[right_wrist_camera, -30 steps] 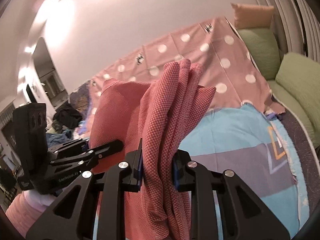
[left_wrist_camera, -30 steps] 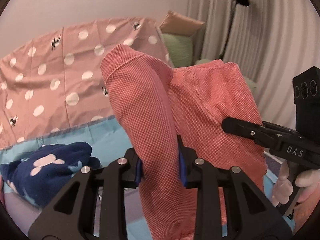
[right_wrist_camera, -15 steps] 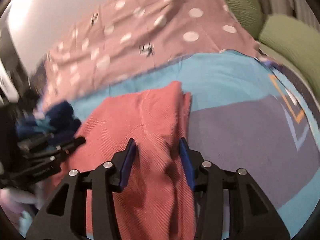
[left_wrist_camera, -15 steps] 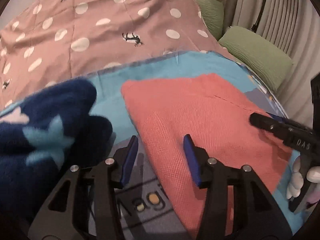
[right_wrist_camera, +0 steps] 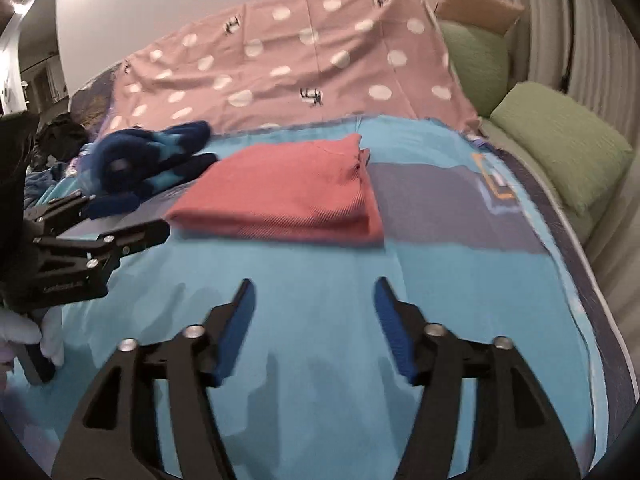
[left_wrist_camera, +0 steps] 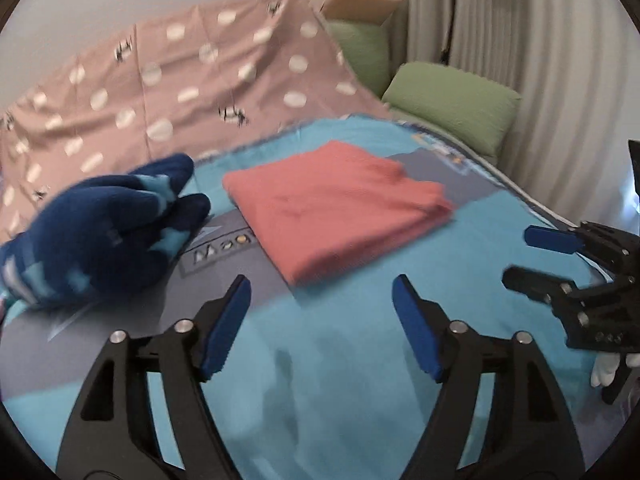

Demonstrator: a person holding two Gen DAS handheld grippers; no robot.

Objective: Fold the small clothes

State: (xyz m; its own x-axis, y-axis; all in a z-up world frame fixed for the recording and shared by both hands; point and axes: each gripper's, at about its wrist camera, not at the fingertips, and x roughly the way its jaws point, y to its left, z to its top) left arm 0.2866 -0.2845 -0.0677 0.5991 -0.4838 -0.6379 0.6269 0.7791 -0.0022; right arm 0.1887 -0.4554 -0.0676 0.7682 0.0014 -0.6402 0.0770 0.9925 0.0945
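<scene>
A coral-red garment [left_wrist_camera: 336, 204] [right_wrist_camera: 288, 196] lies folded flat on the blue bed cover [left_wrist_camera: 340, 380] [right_wrist_camera: 320, 300]. My left gripper [left_wrist_camera: 322, 300] hangs short of its near edge, jaws opening, nothing between them. My right gripper [right_wrist_camera: 314, 304] is likewise back from the garment, jaws opening and empty. Each gripper shows in the other's view: the right gripper [left_wrist_camera: 532, 256] at the right edge, the left gripper [right_wrist_camera: 116, 220] at the left edge, both apart from the cloth.
A crumpled navy garment with light-blue shapes [left_wrist_camera: 100, 232] [right_wrist_camera: 148, 164] lies left of the red one. A pink dotted sheet [left_wrist_camera: 180, 80] [right_wrist_camera: 300, 68] covers the back. Green pillows [left_wrist_camera: 452, 104] [right_wrist_camera: 560, 144] and curtains [left_wrist_camera: 540, 40] line the right side.
A second ago both grippers were shut on the raised red garment. It came down onto the bed, the jaws let go and widened, and both grippers drew back from it.
</scene>
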